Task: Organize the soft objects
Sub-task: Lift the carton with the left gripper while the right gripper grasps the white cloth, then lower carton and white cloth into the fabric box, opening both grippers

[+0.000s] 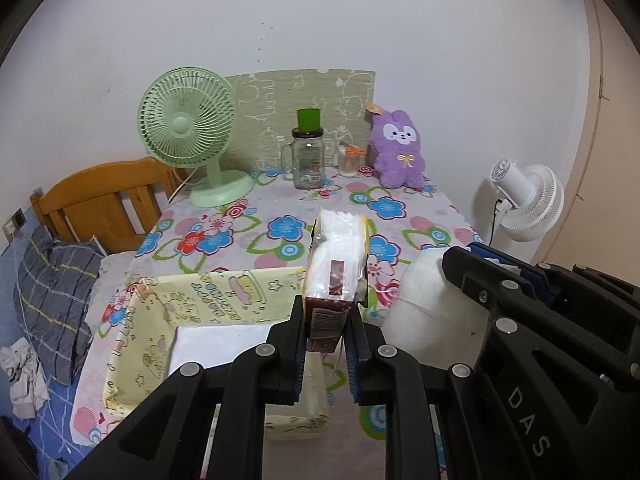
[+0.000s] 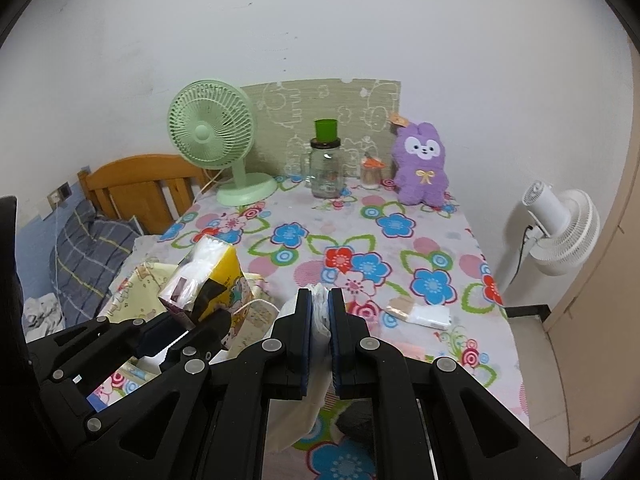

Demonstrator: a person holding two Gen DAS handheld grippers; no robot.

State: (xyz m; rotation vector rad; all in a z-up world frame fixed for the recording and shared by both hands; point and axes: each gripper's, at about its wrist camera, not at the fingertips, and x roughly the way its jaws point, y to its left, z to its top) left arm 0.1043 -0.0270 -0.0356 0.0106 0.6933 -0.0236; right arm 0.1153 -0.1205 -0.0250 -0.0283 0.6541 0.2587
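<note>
My left tongs are clamped on the near end of a tissue pack, held up over the counter. My right tongs pinch a white cloth. The yellow fabric basket sits just below-left; I should lower the pack in squarely before loosening.
</note>
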